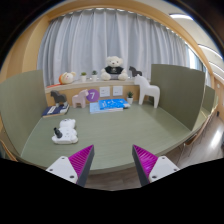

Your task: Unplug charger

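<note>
A small white object with dark parts (65,130), possibly the charger and its socket, lies on the green table (120,135), ahead and to the left of the fingers. I cannot make out its details. My gripper (112,165) is open and empty, its two magenta pads (80,160) set wide apart above the table's near edge. Nothing is between the fingers. The white object is well beyond the left finger.
Green partitions stand at the left (20,105) and right (178,92). At the back are a shelf with a plush bear (115,67), a white horse figure (148,93), a purple box (92,95), a blue box (108,104) and a dark item (55,108). Curtains hang behind.
</note>
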`<state>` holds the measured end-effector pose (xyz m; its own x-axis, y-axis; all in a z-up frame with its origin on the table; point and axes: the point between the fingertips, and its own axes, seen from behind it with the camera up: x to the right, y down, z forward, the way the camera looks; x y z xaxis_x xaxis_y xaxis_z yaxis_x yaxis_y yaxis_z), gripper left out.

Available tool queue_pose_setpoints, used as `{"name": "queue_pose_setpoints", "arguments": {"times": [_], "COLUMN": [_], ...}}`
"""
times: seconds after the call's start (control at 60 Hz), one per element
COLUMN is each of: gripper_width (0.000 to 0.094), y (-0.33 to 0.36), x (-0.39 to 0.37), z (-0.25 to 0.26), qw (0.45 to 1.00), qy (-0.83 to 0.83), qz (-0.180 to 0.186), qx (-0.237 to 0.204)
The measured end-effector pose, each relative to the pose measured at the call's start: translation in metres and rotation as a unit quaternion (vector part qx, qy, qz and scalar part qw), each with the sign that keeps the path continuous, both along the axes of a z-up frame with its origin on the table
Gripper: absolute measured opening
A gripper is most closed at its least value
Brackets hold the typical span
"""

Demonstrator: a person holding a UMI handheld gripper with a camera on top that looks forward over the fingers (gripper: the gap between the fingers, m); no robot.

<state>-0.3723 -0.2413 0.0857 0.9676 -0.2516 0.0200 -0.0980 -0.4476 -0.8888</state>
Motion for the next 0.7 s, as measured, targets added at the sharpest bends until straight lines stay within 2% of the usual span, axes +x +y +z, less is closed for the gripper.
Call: {"name": "queue_pose_setpoints", "arguments": {"times": [0.117, 0.167, 0.217, 0.317, 0.433, 0.533, 0.633, 0.7], "gripper_width": [0.0762, 0.0762, 0.0763, 0.0754, 0.0729, 0.0694, 0.0596, 0.0437], "y": [0.017, 0.03, 0.044, 0.08, 0.128, 0.163, 0.186, 0.195], "x": [-0.072, -0.113, -0.134, -0.176, -0.203, -0.21, -0.211, -0.208], "z": [-0.046, -0.057, -0.062, -0.073, -0.074, -0.079, -0.083, -0.09], "qw": [0.997, 0.995, 0.992, 0.988, 0.987, 0.988, 0.989, 0.991], "qy": [0.028, 0.035, 0.047, 0.051, 0.04, 0.024, 0.01, 0.009], "qz": [0.067, 0.082, 0.113, 0.139, 0.153, 0.151, 0.145, 0.134], "qx": [-0.03, -0.034, -0.033, -0.032, -0.024, -0.022, -0.023, -0.026]}}
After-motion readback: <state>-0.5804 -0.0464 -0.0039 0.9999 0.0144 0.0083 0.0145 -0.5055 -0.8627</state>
